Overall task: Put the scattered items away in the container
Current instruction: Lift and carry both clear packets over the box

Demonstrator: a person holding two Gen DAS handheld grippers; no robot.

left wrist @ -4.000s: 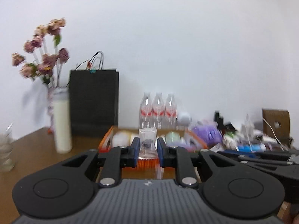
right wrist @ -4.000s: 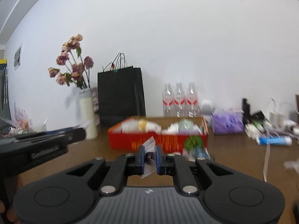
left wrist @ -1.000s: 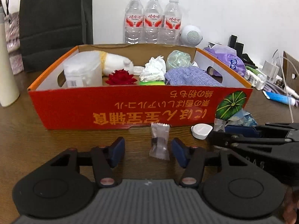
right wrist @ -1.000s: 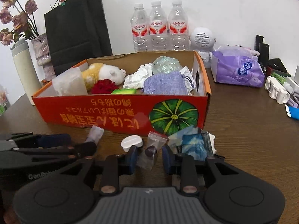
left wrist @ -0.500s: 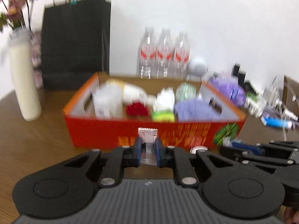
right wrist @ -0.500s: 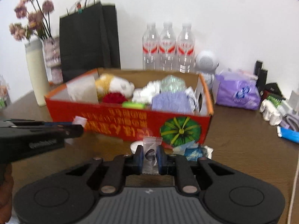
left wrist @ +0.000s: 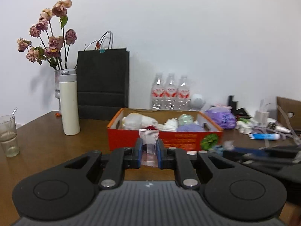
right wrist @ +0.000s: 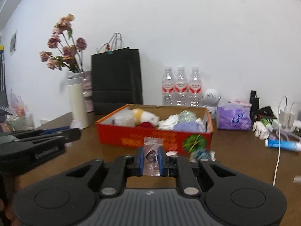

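An orange-red cardboard box sits mid-table, holding a plush toy, tissues and pouches. My left gripper is shut on a clear wrapped candy, held above the table in front of the box. My right gripper is shut on a second wrapped candy with a dark sweet inside, also short of the box. Each gripper shows in the other's view: the right gripper body, the left gripper body. A white cap and a crumpled blue wrapper lie by the box front.
Behind the box stand a black paper bag, three water bottles, a white flask and a vase of dried roses. A glass is at far left. A purple tissue pack, blue tube and white cable crowd the right.
Both grippers closed on their candies on the table, then rose and drew back from the box, tilting up toward level. The box now looks smaller and farther.
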